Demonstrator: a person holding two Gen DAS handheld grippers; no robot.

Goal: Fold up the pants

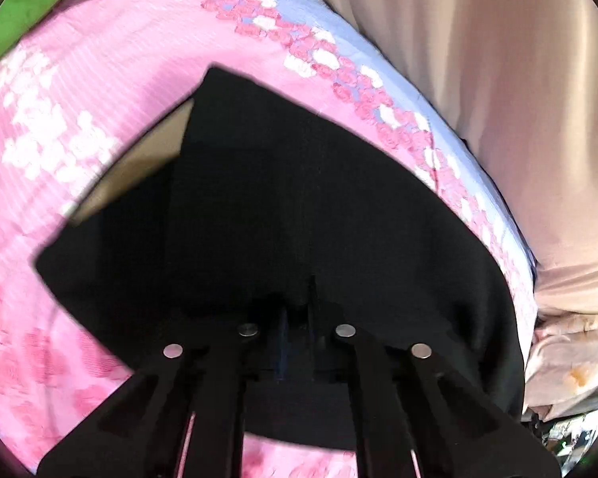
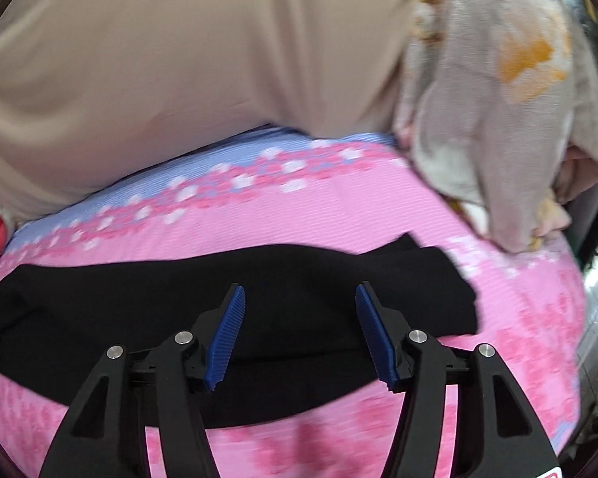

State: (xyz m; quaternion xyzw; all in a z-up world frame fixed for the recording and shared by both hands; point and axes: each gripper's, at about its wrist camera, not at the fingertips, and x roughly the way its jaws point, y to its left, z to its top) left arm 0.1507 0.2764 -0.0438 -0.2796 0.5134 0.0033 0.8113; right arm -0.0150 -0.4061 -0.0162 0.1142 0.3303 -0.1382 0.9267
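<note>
Black pants (image 1: 299, 215) lie on a pink flowered bedsheet (image 1: 79, 127). In the left wrist view my left gripper (image 1: 297, 310) is shut on the near edge of the pants, its fingers close together with black cloth between them. A tan lining or label (image 1: 139, 175) shows at the pants' left side. In the right wrist view the pants (image 2: 259, 279) lie as a long flat band across the sheet (image 2: 339, 207). My right gripper (image 2: 299, 298) is open just above them, its blue ribbed pads (image 2: 227, 330) wide apart and empty.
A beige cloth (image 2: 179, 59) hangs or lies behind the sheet; it also shows in the left wrist view (image 1: 498, 99). A crumpled patterned cloth (image 2: 498, 99) lies at the right. Something green (image 1: 40, 8) sits at the far left. A blue band (image 2: 159, 167) borders the sheet.
</note>
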